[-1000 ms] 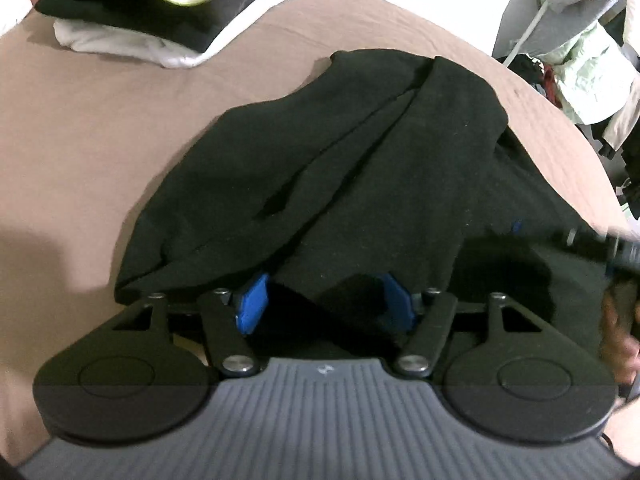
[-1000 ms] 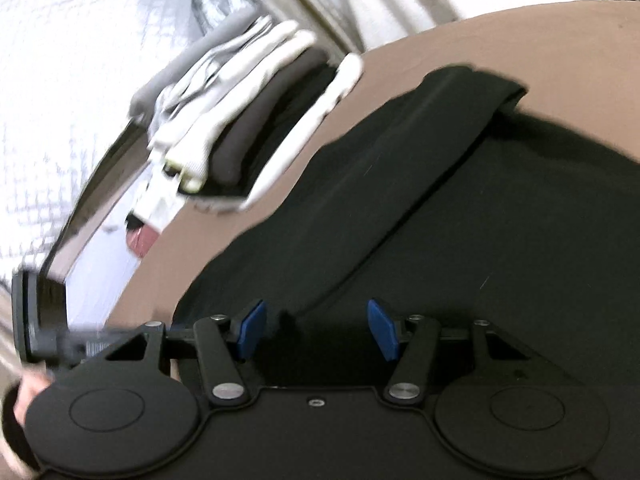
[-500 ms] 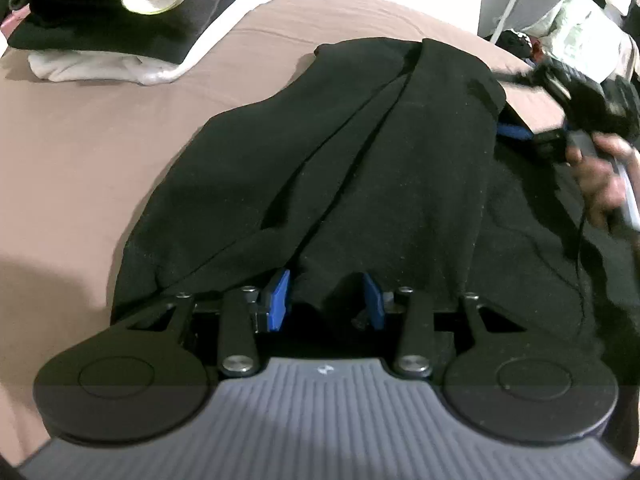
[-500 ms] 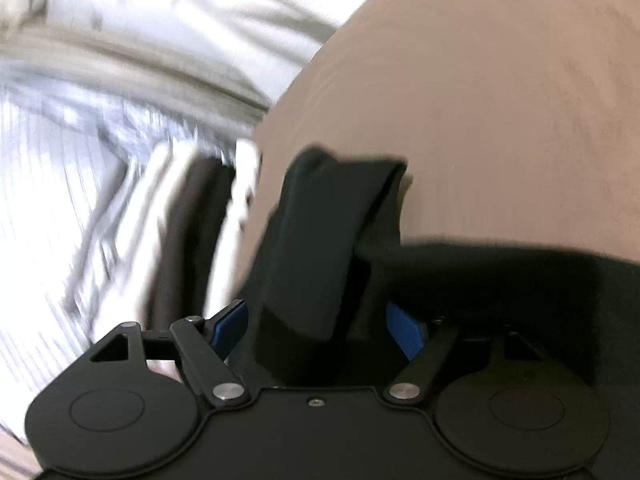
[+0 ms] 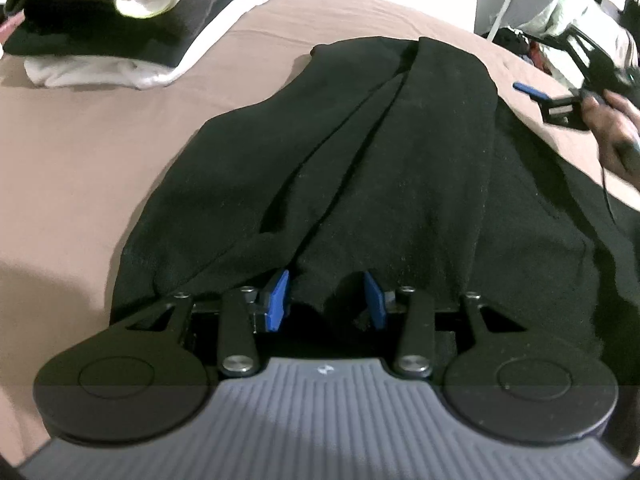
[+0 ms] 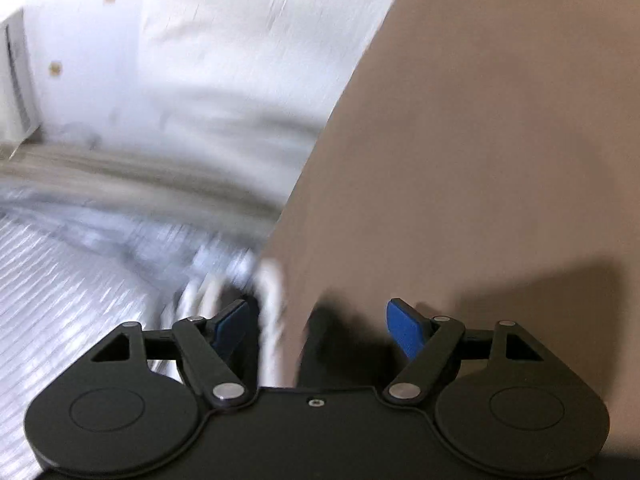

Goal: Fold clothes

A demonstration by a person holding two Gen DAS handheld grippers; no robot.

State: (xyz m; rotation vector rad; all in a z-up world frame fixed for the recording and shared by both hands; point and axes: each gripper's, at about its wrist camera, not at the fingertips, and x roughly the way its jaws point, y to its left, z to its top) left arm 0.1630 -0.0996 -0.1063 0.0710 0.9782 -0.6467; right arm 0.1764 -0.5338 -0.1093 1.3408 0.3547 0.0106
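A black garment (image 5: 380, 168) lies spread on the brown bed cover (image 5: 80, 152), with one part folded lengthwise over its middle. My left gripper (image 5: 326, 296) points down at the near hem and is shut on a bunch of that hem between its blue pads. My right gripper (image 6: 320, 312) is open wide with nothing between its pads. It hangs just past the garment's far right edge, over bare cover. Only a dark corner of the garment (image 6: 332, 320) shows under it. In the left wrist view one of its blue fingers (image 5: 527, 91) and the hand (image 5: 612, 136) holding it show.
A stack of folded clothes (image 5: 120, 28) sits at the far left of the bed, blurred in the right wrist view (image 6: 268, 300). Loose laundry (image 5: 560, 8) hangs beyond the bed's far right edge. A silver quilted surface (image 6: 60, 312) and white wall lie past the bed.
My left jaws narrowed onto the near hem. My right gripper opened wide, rolled, and swung off the folded black cloth to the garment's far right edge.
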